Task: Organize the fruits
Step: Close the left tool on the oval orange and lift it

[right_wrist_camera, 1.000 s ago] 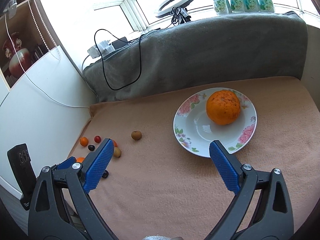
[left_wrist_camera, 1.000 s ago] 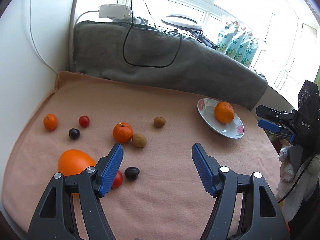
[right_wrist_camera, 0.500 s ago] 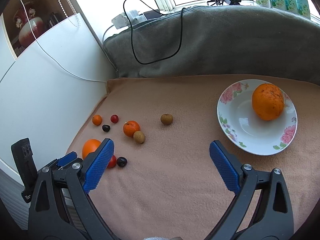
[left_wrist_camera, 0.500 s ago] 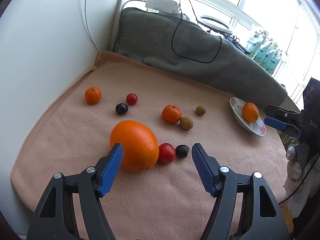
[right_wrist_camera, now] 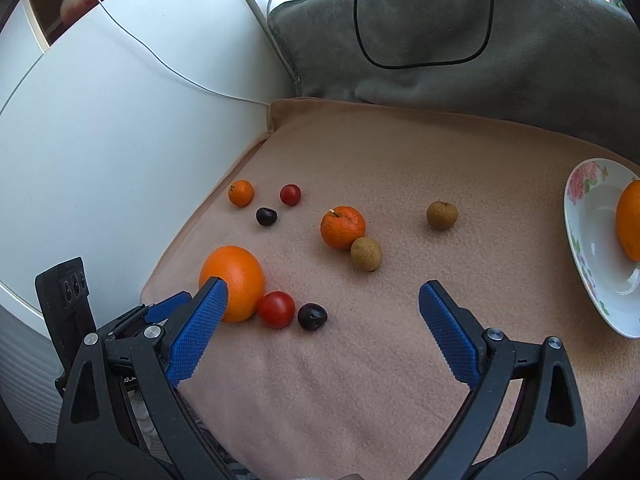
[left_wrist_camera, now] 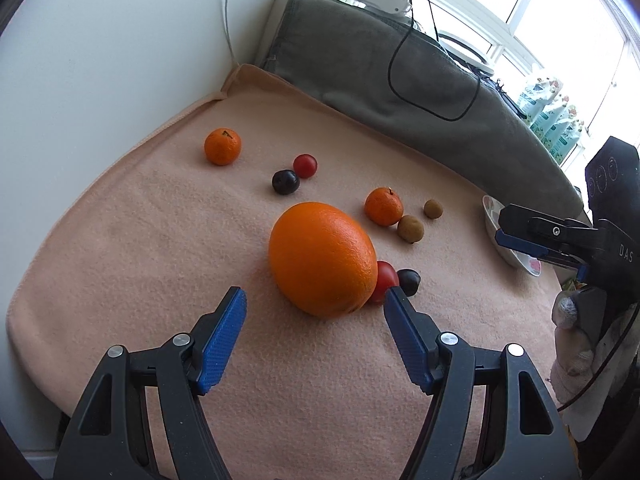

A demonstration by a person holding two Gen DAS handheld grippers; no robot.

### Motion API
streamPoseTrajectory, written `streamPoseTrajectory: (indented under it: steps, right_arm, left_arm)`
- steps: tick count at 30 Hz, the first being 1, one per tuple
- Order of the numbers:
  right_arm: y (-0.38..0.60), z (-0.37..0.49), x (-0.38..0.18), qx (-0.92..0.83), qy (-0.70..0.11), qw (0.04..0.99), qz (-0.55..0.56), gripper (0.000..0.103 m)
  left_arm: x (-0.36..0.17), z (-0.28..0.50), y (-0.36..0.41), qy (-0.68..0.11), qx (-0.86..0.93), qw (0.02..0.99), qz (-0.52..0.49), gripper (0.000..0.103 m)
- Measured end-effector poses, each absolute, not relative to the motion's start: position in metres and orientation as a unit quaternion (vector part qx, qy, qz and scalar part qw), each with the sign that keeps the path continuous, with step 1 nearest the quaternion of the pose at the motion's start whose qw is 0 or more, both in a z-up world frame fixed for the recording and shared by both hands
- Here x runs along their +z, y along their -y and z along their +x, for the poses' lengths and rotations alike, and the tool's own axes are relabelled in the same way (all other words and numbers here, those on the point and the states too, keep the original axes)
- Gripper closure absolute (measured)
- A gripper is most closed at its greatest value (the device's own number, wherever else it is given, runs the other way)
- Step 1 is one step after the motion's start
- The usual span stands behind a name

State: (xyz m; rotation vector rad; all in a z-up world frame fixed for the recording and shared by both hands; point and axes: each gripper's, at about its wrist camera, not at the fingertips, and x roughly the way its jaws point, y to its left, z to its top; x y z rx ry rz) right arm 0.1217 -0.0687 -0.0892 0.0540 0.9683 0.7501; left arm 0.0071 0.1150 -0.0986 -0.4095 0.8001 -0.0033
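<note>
I have the left gripper lined up on the big orange, fingers apart, nothing clamped. Right gripper idle, fingers apart too. Next: advance, straddle, avoid the tomato touching it. Plate far right holds 1 orange.

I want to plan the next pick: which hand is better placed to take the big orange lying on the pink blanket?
Left. Its open tongs point straight at the big orange, just short of it. The right tongs are also open but aim at bare pink blanket beside it.
</note>
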Motion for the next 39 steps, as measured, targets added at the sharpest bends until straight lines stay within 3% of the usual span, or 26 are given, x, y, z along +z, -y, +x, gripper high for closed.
streamPoseTrajectory:
  steps: [13, 21, 39]
  right_arm:
    - [0.012, 0.131, -0.117, 0.394, -0.502, 0.77, 0.023, 0.005]
    - [-0.016, 0.133, -0.125, 0.416, -0.515, 0.749, 0.017, 0.02]
    - [-0.047, 0.133, -0.135, 0.439, -0.533, 0.723, 0.0, 0.03]
  left_arm:
    - [-0.111, 0.017, -0.12, -0.397, -0.026, 0.889, -0.227, 0.032]
    - [-0.113, 0.02, -0.124, -0.395, -0.034, 0.886, -0.24, 0.032]
    - [-0.118, 0.025, -0.127, -0.395, -0.047, 0.884, -0.246, 0.033]
